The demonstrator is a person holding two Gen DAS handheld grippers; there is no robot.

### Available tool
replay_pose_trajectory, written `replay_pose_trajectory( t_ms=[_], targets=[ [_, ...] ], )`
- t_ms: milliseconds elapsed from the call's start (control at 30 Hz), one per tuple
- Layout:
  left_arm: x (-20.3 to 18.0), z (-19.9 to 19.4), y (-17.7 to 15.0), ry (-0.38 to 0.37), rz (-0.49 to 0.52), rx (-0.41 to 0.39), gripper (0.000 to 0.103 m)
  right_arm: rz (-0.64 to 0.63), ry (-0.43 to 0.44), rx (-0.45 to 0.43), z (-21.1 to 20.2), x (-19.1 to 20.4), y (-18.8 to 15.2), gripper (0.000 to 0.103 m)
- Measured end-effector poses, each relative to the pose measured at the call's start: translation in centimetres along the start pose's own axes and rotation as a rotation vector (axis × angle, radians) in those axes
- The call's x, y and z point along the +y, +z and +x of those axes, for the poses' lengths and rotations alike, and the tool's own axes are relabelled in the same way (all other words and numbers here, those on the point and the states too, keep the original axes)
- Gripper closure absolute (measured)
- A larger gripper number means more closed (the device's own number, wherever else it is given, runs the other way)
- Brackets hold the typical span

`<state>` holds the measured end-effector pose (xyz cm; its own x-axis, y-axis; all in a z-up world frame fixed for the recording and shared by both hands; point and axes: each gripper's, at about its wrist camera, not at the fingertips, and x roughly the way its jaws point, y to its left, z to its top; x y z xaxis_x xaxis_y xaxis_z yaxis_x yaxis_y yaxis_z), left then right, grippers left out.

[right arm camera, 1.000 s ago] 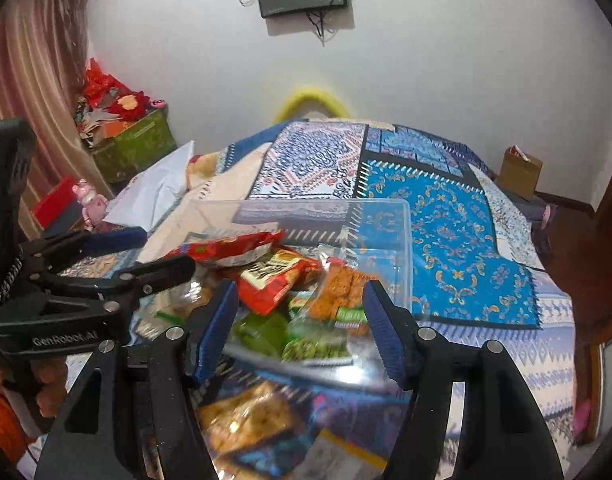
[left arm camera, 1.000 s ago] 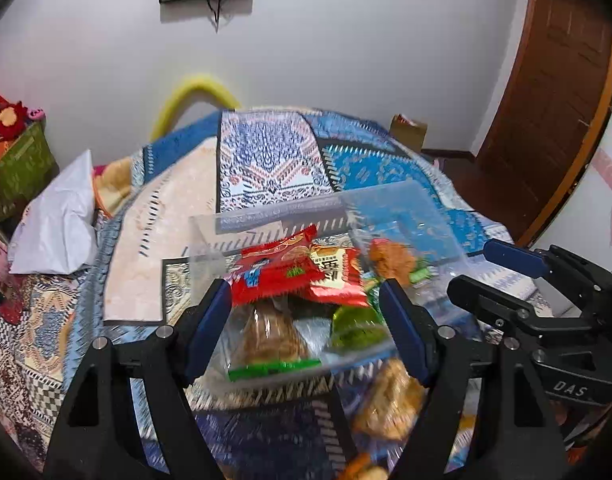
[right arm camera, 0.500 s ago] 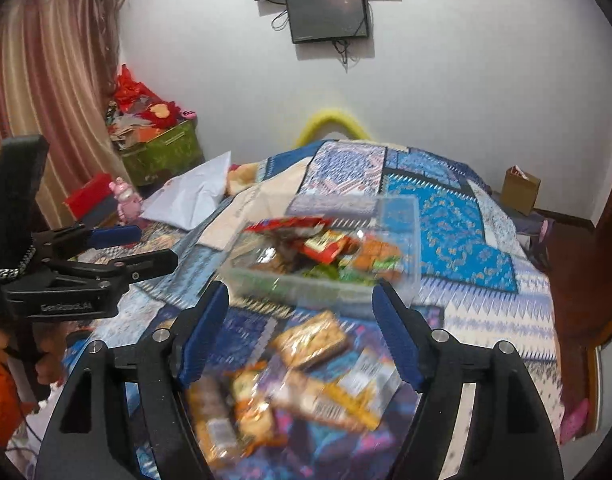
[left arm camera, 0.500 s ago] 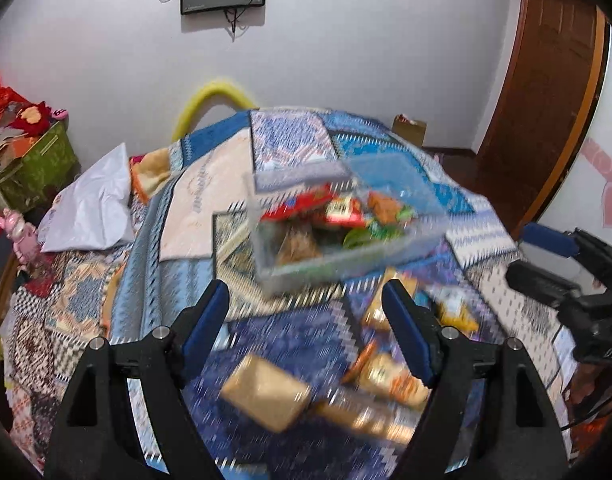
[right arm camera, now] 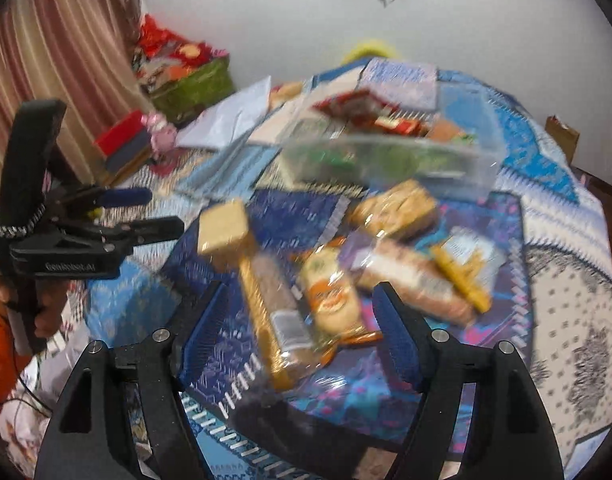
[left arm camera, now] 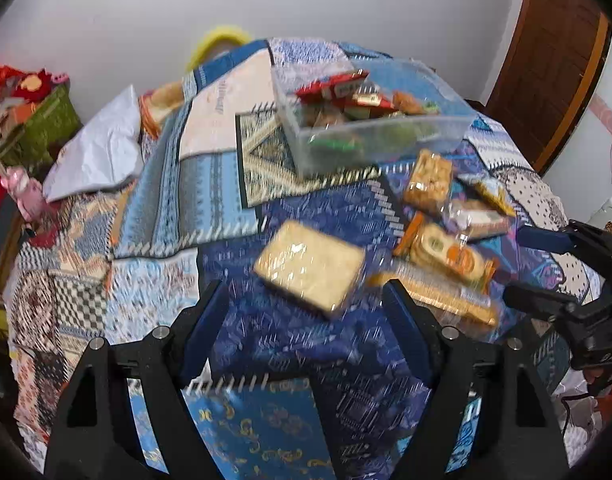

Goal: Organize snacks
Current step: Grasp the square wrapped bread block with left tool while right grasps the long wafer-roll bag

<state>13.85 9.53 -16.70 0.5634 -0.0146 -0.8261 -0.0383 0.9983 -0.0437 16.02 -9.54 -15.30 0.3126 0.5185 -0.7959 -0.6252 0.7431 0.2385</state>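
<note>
A clear plastic bin [left arm camera: 370, 136] holding several snack packets sits on the patterned bedspread; it also shows in the right wrist view [right arm camera: 390, 156]. Loose snacks lie in front of it. A square cracker pack [left arm camera: 310, 266] lies just ahead of my open, empty left gripper [left arm camera: 306, 320]. A long biscuit sleeve [right arm camera: 278, 316] and a round cookie pack [right arm camera: 332, 292] lie between the fingers of my open, empty right gripper [right arm camera: 298, 328]. Further packs [left arm camera: 428, 180] [right arm camera: 398, 208] lie nearer the bin. Both views are motion-blurred.
The bedspread [left arm camera: 154, 200] covers a bed. A white pillow [left arm camera: 94, 152] lies at the left. A green box [right arm camera: 190, 84] and toys stand by the curtain. A wooden door [left arm camera: 546, 60] is at the right. A small cardboard box [right arm camera: 562, 136] sits on the floor.
Both grippers have pulled back and up from the bin, which now sits farther away. The loose snack packs in front of it have come into view under both grippers.
</note>
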Motion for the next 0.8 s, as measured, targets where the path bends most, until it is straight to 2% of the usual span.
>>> replay_pose_trajectory(
  t_ms=[33, 167, 300, 633, 800],
  targets=[
    [0.2, 0.2, -0.3, -0.004, -0.008, 0.006, 0.024, -0.007, 0.014, 0.014, 0.5, 0.2, -0.1, 0.032],
    [1.0, 1.3, -1.2, -0.020, -0.040, 0.038, 0.024, -0.044, 0.052, 0.058, 2.5, 1.2, -0.2, 0.043],
    [1.4, 2.2, -1.4, -0.027, -0.060, 0.059, 0.024, -0.074, 0.052, 0.104, 4.4, 1.9, -0.3, 0.059],
    [0.7, 4.1, -0.1, -0.052, -0.080, 0.079, 0.024, -0.141, -0.019, 0.127, 6.5, 2.8, -1.1, 0.059],
    [0.3, 5.4, 0.6, -0.081, -0.112, 0.104, 0.024, -0.096, 0.017, 0.092, 5.2, 2.0, -1.3, 0.066]
  ],
)
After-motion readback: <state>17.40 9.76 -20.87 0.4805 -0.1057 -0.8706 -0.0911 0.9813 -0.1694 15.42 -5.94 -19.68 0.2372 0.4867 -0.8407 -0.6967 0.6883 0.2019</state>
